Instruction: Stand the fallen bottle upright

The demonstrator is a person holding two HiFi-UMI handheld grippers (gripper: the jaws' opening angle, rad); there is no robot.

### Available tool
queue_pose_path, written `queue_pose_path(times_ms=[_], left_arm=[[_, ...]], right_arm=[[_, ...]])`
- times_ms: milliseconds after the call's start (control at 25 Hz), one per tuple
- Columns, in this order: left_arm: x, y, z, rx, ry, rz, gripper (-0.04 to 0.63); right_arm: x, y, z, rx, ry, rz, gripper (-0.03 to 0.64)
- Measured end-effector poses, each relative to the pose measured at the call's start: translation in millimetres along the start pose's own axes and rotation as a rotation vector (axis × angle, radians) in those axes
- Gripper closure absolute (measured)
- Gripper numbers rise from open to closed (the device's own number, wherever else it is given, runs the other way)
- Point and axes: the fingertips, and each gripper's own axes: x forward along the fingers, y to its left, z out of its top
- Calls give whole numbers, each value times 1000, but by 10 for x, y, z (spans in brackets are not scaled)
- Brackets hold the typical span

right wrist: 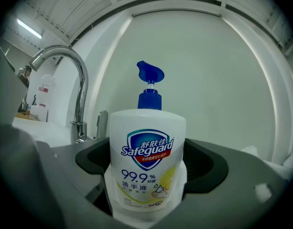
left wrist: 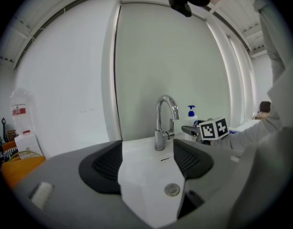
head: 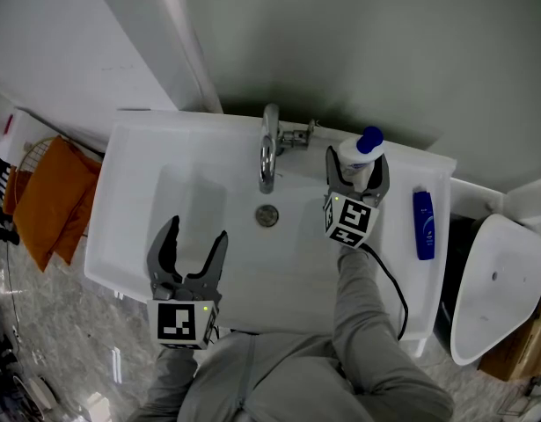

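Observation:
A white soap pump bottle (head: 356, 154) with a blue pump head stands upright on the back right ledge of the white sink (head: 129, 192). My right gripper (head: 358, 159) holds it from the front, one jaw against each side of its body. In the right gripper view the bottle (right wrist: 147, 151) fills the gap of the right gripper (right wrist: 147, 168), label facing the camera. My left gripper (head: 197, 231) hovers open over the basin's front left with nothing in it. From the left gripper view the bottle (left wrist: 191, 116) shows behind the right gripper's marker cube.
A chrome faucet (head: 268, 152) rises at the back middle of the basin, with the drain (head: 266, 214) below it. A blue bottle (head: 423, 225) lies flat on the right ledge. Orange cloth (head: 54, 200) hangs at the left and a white toilet (head: 494, 280) stands at the right.

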Motion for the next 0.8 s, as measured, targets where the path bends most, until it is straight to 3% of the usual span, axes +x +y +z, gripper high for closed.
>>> queue_pose_path(times_ms=[360,800], left_arm=[[-54,-65,65,-40,2,-9,222],[-249,-84,101,-38,-85,-15,222]], right_arm=[[-59,11,203,-24,-31,17,178],[-481,-27,546,-34,-77,12,179]])
